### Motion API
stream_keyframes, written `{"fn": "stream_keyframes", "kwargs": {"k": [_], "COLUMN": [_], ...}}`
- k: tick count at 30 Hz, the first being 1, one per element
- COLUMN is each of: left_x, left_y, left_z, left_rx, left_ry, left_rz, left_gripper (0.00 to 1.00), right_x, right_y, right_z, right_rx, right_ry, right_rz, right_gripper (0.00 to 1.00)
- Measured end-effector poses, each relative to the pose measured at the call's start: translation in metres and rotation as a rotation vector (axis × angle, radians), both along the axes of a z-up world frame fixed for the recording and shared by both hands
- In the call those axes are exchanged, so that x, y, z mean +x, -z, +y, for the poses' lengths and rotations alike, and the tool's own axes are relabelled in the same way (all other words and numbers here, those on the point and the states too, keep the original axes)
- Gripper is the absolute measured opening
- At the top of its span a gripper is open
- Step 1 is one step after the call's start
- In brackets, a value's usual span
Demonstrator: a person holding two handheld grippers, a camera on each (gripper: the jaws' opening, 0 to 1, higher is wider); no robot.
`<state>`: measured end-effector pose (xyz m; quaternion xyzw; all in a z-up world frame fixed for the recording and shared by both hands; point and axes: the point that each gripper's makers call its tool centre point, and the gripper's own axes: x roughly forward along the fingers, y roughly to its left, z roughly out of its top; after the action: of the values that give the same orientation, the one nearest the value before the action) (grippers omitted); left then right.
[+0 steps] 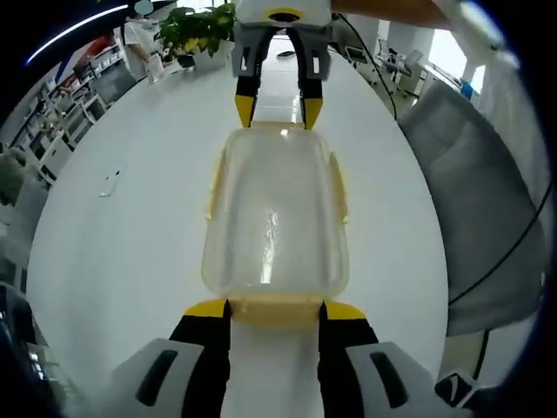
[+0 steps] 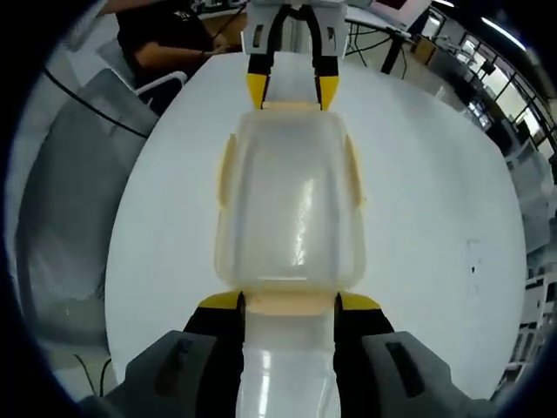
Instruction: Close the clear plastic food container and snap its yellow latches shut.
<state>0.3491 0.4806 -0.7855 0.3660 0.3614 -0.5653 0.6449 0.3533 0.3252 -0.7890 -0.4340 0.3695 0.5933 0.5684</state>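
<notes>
Now your left gripper [image 1: 275, 310] and right gripper [image 2: 289, 303] sit wide at opposite end latches of the lidded clear container [image 1: 277, 222] mid-frame. Whether either actually grips, you cannot tell; the white table [image 1: 130, 235] lies beneath.

The clear plastic food container [image 1: 277, 222] lies flat on the white bench [image 1: 130, 226], its lid down over the body. It is a rounded rectangle, see-through with a faint yellow tint and a glare streak along its top. Pale yellow latches [image 1: 338, 187] run along its long sides, and another yellow latch [image 1: 274, 306] sits at its near end. In the right gripper view the container [image 2: 291, 209] shows the same shape, with a latch [image 2: 355, 178] on its long side.
</notes>
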Motion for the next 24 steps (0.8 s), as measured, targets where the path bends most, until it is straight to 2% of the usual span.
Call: {"fn": "stream_keyframes", "kwargs": {"k": [4, 9, 15, 24], "left_x": [-0.005, -0.01, -0.01, -0.008], "left_y": [-0.003, -0.01, -0.014, -0.021], "left_z": [-0.004, -0.016, -0.036, -0.076], "left_rx": [0.001, 0.004, 0.008, 0.011], "left_ry": [-0.015, -0.011, -0.008, 0.015], "left_rz": [0.0, -0.007, -0.012, -0.024], "left_gripper": [0.33, 0.33, 0.33, 0.33], "right_x": [-0.001, -0.008, -0.011, -0.01], "right_y": [-0.005, -0.012, -0.019, -0.022], "right_z": [-0.003, -0.02, -0.037, -0.077], "right_rx": [0.009, 0.016, 0.022, 0.031], "right_ry": [-0.008, -0.009, 0.002, 0.023], "right_rz": [-0.008, -0.011, -0.022, -0.029], "right_gripper": [0.37, 0.37, 0.37, 0.37]}}
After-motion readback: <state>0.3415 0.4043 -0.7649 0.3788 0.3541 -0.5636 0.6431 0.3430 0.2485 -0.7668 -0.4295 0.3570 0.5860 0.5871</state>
